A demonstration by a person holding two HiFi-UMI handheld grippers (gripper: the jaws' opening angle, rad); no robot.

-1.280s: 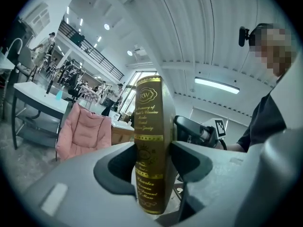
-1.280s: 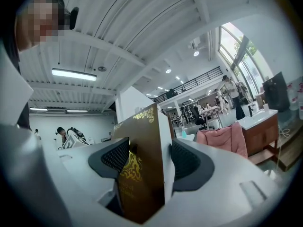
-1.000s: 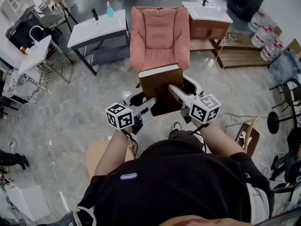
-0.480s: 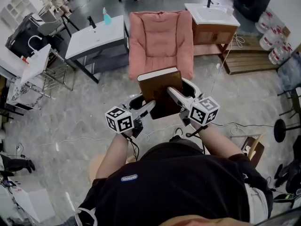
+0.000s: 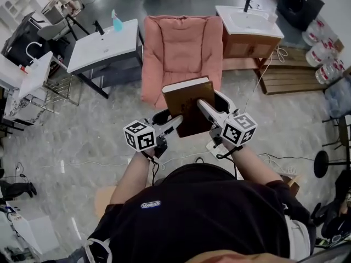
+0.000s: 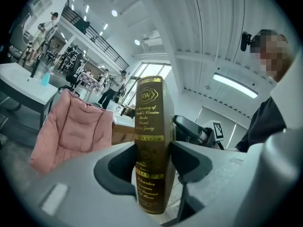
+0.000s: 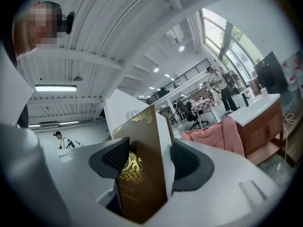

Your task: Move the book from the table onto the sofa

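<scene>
My left gripper and right gripper are each clamped partway closed on opposite edges of the book, sharing its weight so it won't twist. I judge it is in mid-air near the front of the pink sofa, not yet set down.

The book is dark brown, with gold lettering and bands down its spine, a gold ornament on the cover and off-white page edges. The armchair is salmon pink. The left gripper and right gripper are pale grey with black pads, and each one's cube is patterned in black-and-white squares. The floor is mottled grey and the person's shirt black. The spray bottle looks turquoise.
</scene>
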